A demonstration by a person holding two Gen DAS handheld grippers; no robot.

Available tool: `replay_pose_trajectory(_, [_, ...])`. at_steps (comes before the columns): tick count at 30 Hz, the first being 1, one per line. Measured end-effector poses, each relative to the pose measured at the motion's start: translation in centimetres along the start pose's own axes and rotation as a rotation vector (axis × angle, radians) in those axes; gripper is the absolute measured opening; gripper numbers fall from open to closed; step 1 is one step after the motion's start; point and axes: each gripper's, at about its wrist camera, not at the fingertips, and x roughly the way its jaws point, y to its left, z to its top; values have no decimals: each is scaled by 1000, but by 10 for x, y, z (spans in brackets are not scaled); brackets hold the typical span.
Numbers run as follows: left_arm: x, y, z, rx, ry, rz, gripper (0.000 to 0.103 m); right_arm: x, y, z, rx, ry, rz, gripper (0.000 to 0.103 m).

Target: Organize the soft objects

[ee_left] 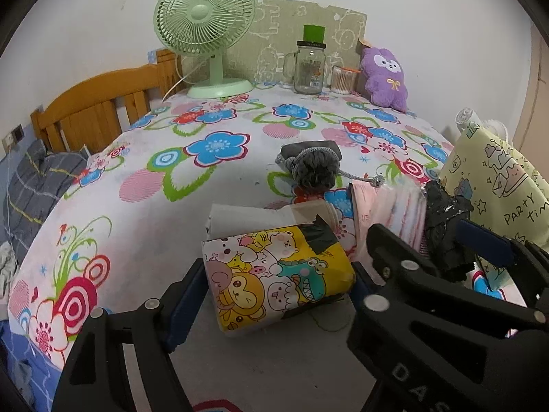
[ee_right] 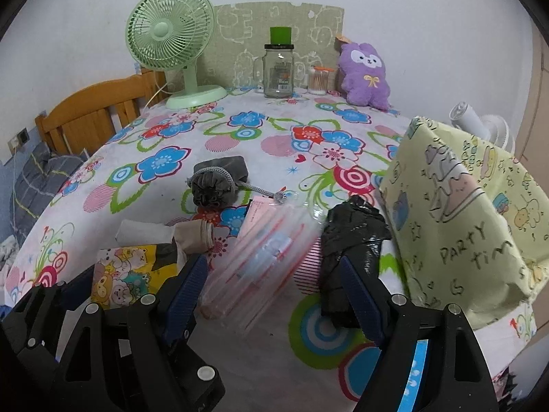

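Observation:
My left gripper (ee_left: pixel 278 274) is open with its jaws around a colourful cartoon-print tissue pack (ee_left: pixel 274 274) on the floral cloth; the pack also shows in the right wrist view (ee_right: pixel 120 274). My right gripper (ee_right: pixel 274 281) is open over a clear plastic packet with pink stripes (ee_right: pixel 260 257), which also shows in the left wrist view (ee_left: pixel 391 213). A crumpled black bag (ee_right: pixel 346 254) touches its right finger. A grey drawstring pouch (ee_right: pixel 214 185) lies further back. A beige rolled sock (ee_right: pixel 171 233) lies behind the pack. A purple plush (ee_right: pixel 365 73) sits at the back.
A yellow-green cartoon bag (ee_right: pixel 463 226) stands at the right. A green fan (ee_right: pixel 171 41), a glass jar (ee_right: pixel 278 72) and a cotton-swab tub (ee_right: pixel 318 80) stand along the back wall. A wooden headboard (ee_right: pixel 92 116) is at the left.

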Motion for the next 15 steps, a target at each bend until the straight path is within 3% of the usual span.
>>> replay_pose_trajectory(4, [5,1,1,4,14,-6,82,9,1,1,9,25,11,81])
replay_pose_trajectory(9, [9,0,1,11,32,-9,81,20,0,0,40,74,47,65])
replay_pose_trajectory(11, [9,1,2,8,35,-20,81,21,1,1,36,74,53,49])
replay_pose_trajectory(15, [8,-1,4,12,29,-14,81,18,4,3,10,62,41,33])
